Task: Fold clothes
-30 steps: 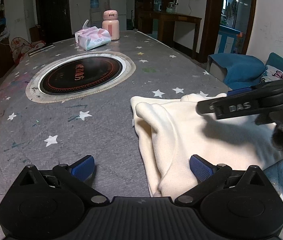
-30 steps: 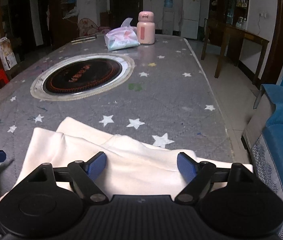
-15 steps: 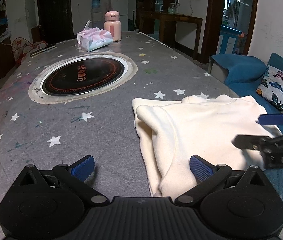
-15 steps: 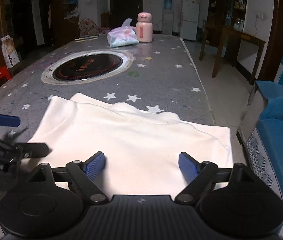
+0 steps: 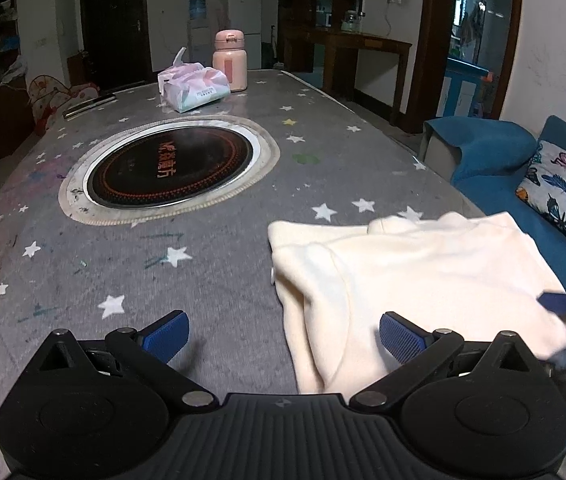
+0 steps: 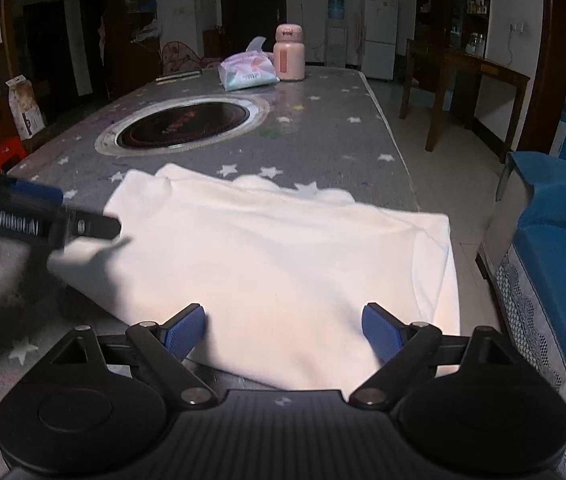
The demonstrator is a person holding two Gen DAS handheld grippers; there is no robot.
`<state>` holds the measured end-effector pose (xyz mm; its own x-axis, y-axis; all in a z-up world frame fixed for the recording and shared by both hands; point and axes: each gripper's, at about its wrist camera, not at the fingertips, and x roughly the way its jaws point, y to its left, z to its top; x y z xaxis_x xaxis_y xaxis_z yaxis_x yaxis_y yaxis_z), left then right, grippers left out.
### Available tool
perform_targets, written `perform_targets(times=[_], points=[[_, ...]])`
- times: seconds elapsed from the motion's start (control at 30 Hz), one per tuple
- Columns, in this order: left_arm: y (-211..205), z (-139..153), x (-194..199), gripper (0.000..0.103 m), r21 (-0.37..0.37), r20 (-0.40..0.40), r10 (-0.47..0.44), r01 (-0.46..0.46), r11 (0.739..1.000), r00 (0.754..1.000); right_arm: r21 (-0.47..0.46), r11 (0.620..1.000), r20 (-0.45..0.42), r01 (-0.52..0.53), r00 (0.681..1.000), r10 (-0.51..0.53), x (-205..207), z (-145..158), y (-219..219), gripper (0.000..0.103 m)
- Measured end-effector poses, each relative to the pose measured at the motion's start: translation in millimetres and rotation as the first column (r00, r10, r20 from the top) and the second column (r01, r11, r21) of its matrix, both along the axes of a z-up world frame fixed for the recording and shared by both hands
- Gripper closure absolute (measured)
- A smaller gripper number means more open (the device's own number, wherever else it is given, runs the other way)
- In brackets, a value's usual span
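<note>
Left gripper (image 5: 281, 334) is angled down at the table (image 5: 211, 264), jaws wide apart with nothing between them, one blue pad over bare cloth-covered tabletop, the other over the garment's left edge. The cream top (image 5: 411, 280) sits at about 3 o'clock from it, folded flat with a sleeve tucked along the left side, soft and a bit rumpled near the collar. Right gripper (image 6: 285, 332) hovers low over the near hem, jaws opening, not pinching any fabric

Cream garment (image 5: 423, 272), grey tablecloth (image 5: 223, 264) (white stars).
</note>
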<state>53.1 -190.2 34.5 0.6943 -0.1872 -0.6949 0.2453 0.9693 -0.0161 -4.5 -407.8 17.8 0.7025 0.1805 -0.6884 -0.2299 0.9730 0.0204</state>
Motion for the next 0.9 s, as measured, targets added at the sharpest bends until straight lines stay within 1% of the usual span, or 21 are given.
perform_targets(times=[0.13, 0.23, 0.37, 0.5, 0.6, 0.9], points=[[1, -8, 15, 0.0, 0.024, -0.017, 0.038, -0.037, 0.999, 0.999, -0.007, 1.0, 0.006, -0.007, 1.0, 0.007, -1, -1, 3, 0.011], [4, -13, 17, 0.0, 0.02, -0.032, 0.045, -0.044, 0.999, 0.999, 0.001, 1.0, 0.008, -0.004, 1.0, 0.004, -2, 0, 2, 0.011], [6, -11, 11, 0.0, 0.016, -0.028, 0.035, -0.034, 0.999, 0.999, 0.02, 1.0, 0.017, 0.005, 1.0, -0.006, -4, 2, 0, 0.009], [6, -12, 7, 0.0, 0.03, -0.028, 0.032, -0.031, 0.999, 0.999, 0.001, 1.0, 0.011, 0.001, 1.0, -0.001, -5, -2, 3, 0.008], [8, -10, 2, 0.0, 0.026, -0.026, 0.037, -0.036, 0.999, 0.999, -0.01, 1.0, 0.016, 0.002, 1.0, -0.001, -6, 0, 6, 0.008], [11, -2, -17, 0.0, 0.011, -0.012, 0.029, -0.029, 1.0, 0.999, -0.004, 1.0, 0.024, 0.005, 1.0, -0.005, -18, 5, 10, 0.006]])
